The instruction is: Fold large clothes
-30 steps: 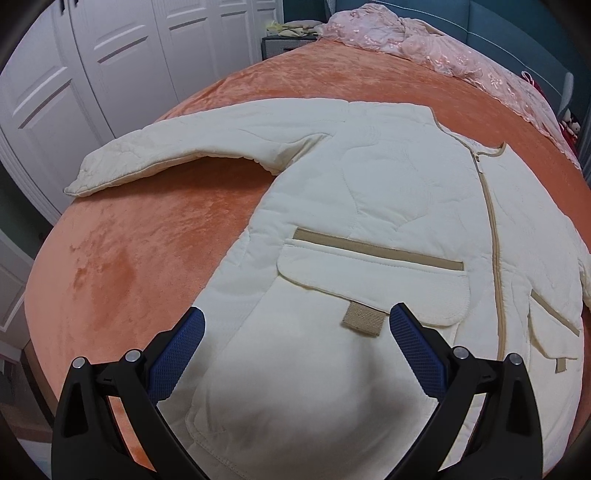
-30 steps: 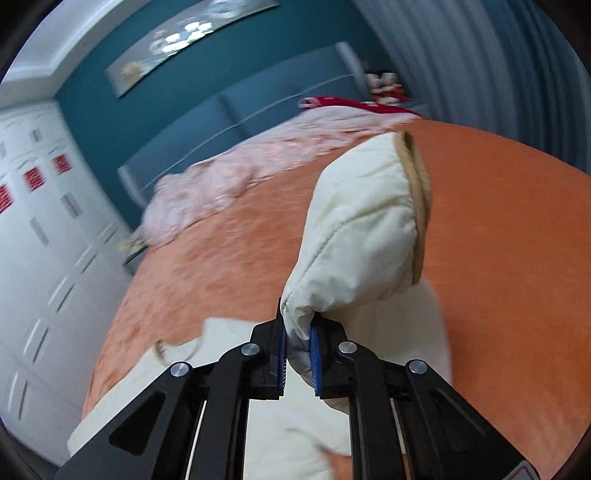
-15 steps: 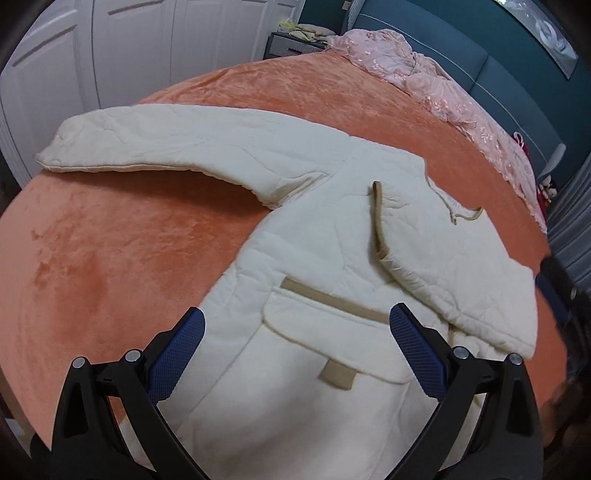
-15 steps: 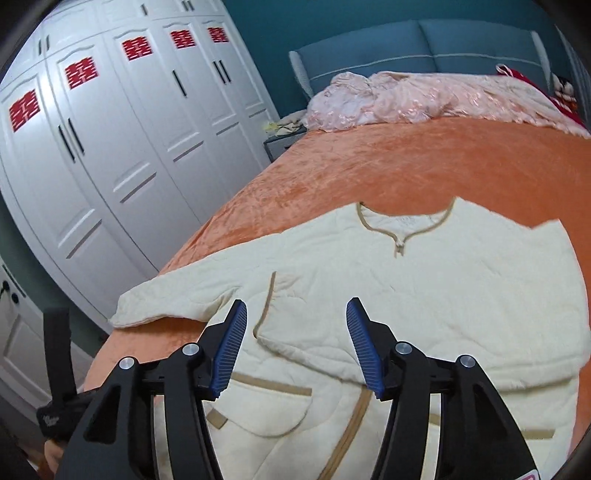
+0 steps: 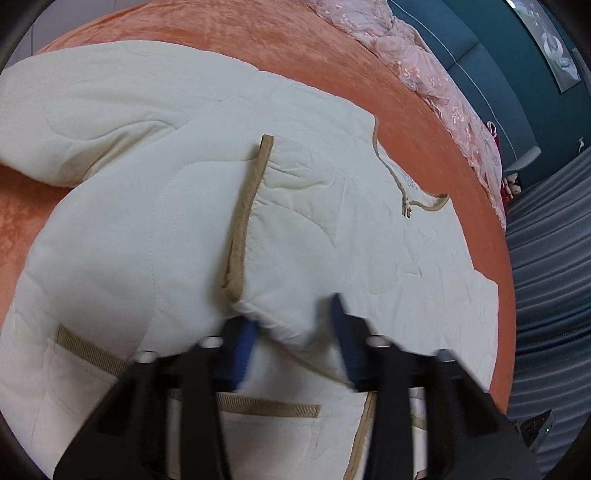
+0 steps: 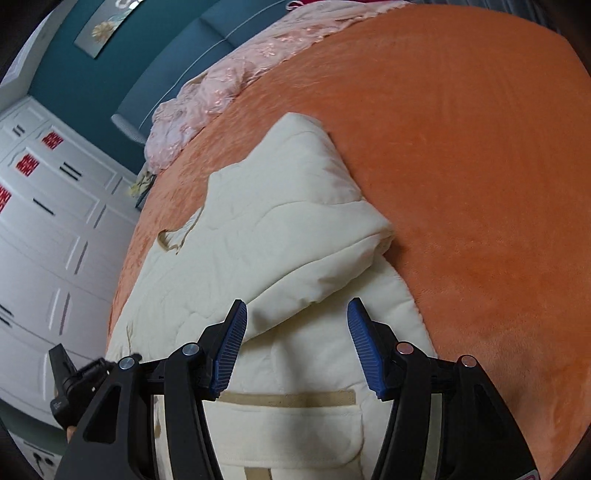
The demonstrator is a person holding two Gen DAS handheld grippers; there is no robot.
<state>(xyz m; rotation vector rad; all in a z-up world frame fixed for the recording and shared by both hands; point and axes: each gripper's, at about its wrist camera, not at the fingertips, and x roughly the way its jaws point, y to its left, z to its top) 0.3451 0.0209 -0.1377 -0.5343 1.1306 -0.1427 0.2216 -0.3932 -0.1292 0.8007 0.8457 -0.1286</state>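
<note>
A cream quilted jacket (image 5: 155, 229) with tan trim lies flat on the orange bed (image 5: 258, 33). One sleeve (image 5: 332, 236) is folded across its chest, its tan cuff (image 5: 245, 210) pointing toward the other sleeve (image 5: 74, 99), which still lies spread out. My left gripper (image 5: 291, 343) is open, its blurred blue pads on either side of the folded sleeve's lower edge. My right gripper (image 6: 295, 347) is open over the folded sleeve's shoulder bulge (image 6: 303, 229), above a chest pocket (image 6: 288, 432). The jacket also shows in the right wrist view (image 6: 240, 258).
A pink lace blanket (image 5: 436, 74) lies bunched at the head of the bed against a teal headboard (image 5: 517, 88). White wardrobe doors (image 6: 44, 236) stand beside the bed. Grey curtains (image 5: 546, 258) hang on the far side. The left gripper's body shows in the right wrist view (image 6: 70, 387).
My right gripper laid the sleeve across the chest, let go and now hovers open at the shoulder. My left gripper moved forward and narrowed around the folded sleeve's edge.
</note>
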